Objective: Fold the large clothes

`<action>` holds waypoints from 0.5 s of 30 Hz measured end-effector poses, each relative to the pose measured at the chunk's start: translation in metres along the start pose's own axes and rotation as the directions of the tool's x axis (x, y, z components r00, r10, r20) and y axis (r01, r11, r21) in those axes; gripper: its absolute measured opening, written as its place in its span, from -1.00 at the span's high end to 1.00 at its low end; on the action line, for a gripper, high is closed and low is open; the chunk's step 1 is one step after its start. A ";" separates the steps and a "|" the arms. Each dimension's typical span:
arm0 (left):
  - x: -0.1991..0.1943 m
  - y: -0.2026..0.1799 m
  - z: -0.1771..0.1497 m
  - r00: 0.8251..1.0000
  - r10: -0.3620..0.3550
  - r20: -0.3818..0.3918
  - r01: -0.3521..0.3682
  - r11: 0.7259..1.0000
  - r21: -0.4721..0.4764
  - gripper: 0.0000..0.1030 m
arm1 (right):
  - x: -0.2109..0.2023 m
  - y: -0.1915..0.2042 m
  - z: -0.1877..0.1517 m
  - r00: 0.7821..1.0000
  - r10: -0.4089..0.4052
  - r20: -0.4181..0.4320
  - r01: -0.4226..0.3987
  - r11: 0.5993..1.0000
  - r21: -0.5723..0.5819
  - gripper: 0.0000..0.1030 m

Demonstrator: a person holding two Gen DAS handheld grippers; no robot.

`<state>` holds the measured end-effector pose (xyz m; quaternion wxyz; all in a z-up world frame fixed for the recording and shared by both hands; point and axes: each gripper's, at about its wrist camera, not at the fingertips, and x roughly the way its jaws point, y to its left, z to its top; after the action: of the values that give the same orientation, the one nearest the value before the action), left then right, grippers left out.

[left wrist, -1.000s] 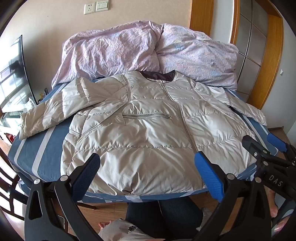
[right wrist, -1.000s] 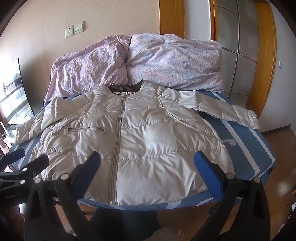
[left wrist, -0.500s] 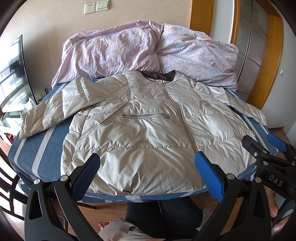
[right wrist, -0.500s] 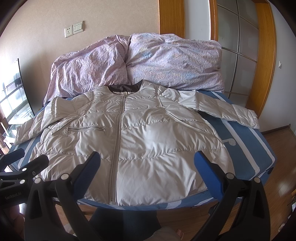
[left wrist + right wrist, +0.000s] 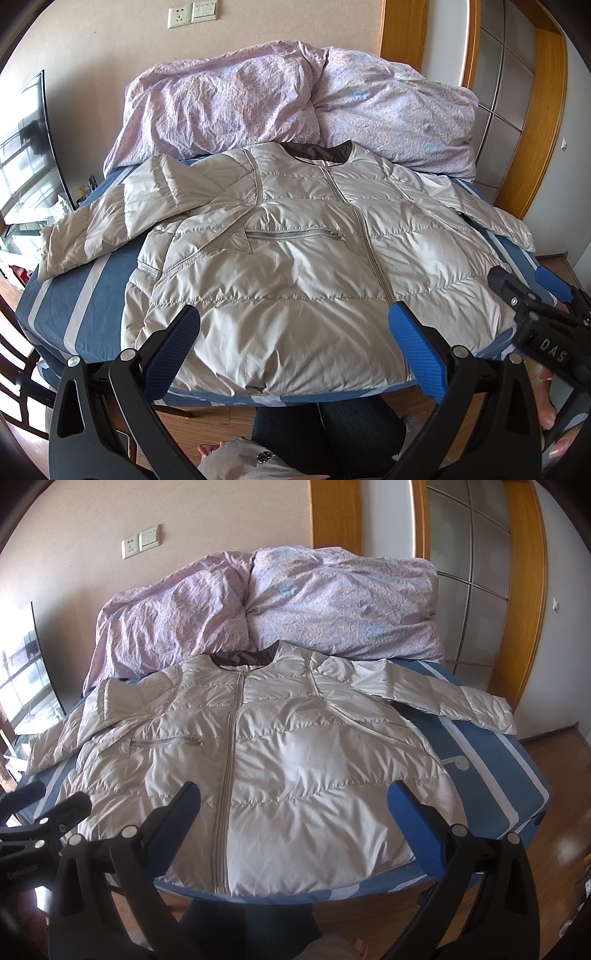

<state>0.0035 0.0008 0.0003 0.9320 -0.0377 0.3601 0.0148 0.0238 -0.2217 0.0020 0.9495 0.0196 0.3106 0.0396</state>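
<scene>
A silver-grey quilted jacket [image 5: 288,258] lies flat, zipped and front up on the blue striped bed [image 5: 88,295], collar toward the far pillows, both sleeves spread out. It also shows in the right wrist view [image 5: 280,760]. My left gripper [image 5: 295,343] is open and empty, held above the hem near the bed's front edge. My right gripper [image 5: 295,819] is open and empty, also above the hem. The right gripper shows at the right edge of the left wrist view [image 5: 535,306], and the left gripper at the left edge of the right wrist view [image 5: 44,816].
A crumpled lilac duvet [image 5: 280,107] is piled at the head of the bed against the wall. A wooden door frame [image 5: 532,122] stands at the right. A glass panel [image 5: 26,155] and a dark chair [image 5: 14,373] are at the left. The person's legs [image 5: 325,428] are below.
</scene>
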 end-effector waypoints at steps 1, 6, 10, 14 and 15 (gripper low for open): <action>0.003 0.001 0.002 1.000 -0.001 -0.003 0.001 1.000 -0.001 -0.97 | 0.004 0.000 0.001 1.000 0.004 0.002 -0.004 1.000 0.008 -0.96; 0.023 0.007 0.025 1.000 -0.004 -0.027 0.004 1.000 -0.019 -0.97 | 0.027 -0.033 0.014 0.993 0.111 0.038 -0.113 0.990 0.079 -0.96; 0.043 0.014 0.043 0.999 -0.009 -0.045 0.008 0.999 -0.036 -0.97 | 0.055 -0.077 0.030 0.992 0.122 0.025 -0.124 0.968 0.216 -0.96; 0.070 0.025 0.067 0.996 -0.036 -0.078 0.031 0.998 -0.063 -0.97 | 0.084 -0.132 0.049 0.997 0.071 -0.021 -0.058 0.927 0.372 -0.96; 0.076 0.027 0.071 0.995 -0.045 -0.087 0.039 0.997 -0.069 -0.97 | 0.092 -0.151 0.054 0.998 0.062 -0.034 -0.042 0.904 0.425 -0.96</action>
<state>0.1062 0.0333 0.0001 0.9135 -0.0771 0.3993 0.0056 0.1395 -0.3644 -0.0175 0.9138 0.2326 0.3331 -0.0030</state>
